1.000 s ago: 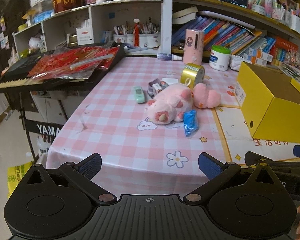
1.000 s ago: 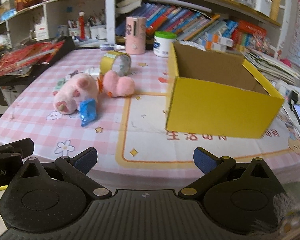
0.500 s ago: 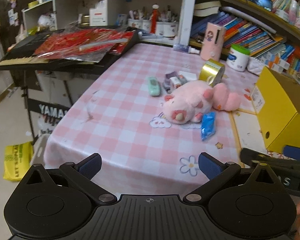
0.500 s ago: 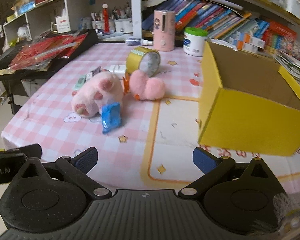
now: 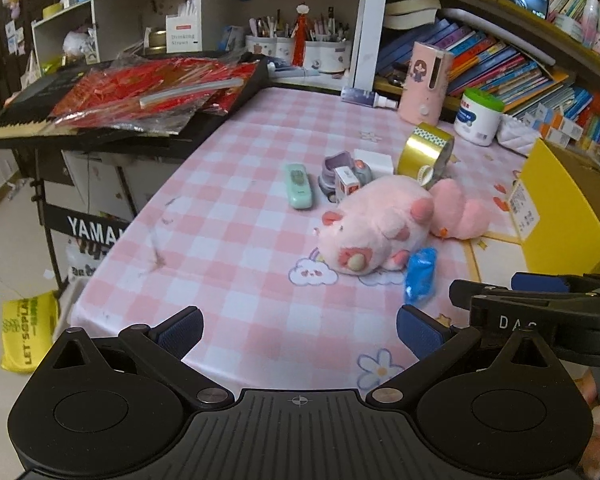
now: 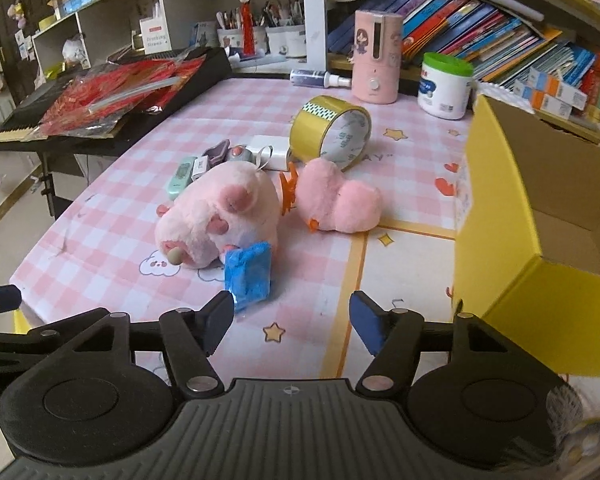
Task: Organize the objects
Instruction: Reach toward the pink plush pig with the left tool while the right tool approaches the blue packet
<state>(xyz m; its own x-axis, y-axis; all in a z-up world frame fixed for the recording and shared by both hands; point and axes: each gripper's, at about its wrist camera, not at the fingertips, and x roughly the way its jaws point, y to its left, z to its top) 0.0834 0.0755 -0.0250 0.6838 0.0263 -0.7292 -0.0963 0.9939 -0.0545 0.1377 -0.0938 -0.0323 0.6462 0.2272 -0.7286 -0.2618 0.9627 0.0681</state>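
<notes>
A pink plush pig (image 6: 224, 216) (image 5: 374, 226) lies mid-table with a blue packet (image 6: 250, 276) (image 5: 420, 276) leaning at its front. Behind it are a smaller pink plush (image 6: 340, 202), a gold tape roll (image 6: 332, 132) (image 5: 424, 152), a mint remote (image 5: 300, 186) and small toys (image 5: 344, 178). An open yellow box (image 6: 512, 240) (image 5: 560, 208) stands at the right. My right gripper (image 6: 292, 322) hovers over the near table edge just short of the blue packet; its jaws are closing with nothing between them. My left gripper (image 5: 300, 328) is wide open and empty at the table's near left.
A keyboard (image 5: 100, 120) covered with red wrapping juts out left of the table. A pink dispenser (image 6: 376, 60), a white jar (image 6: 446, 84) and a spray bottle (image 6: 320, 78) line the back edge below shelves of books. A yellow bag (image 5: 28, 332) lies on the floor.
Both grippers have moved forward toward the table, so the plush pig and blue packet look larger and nearer. The right gripper's jaws have narrowed from wide open.
</notes>
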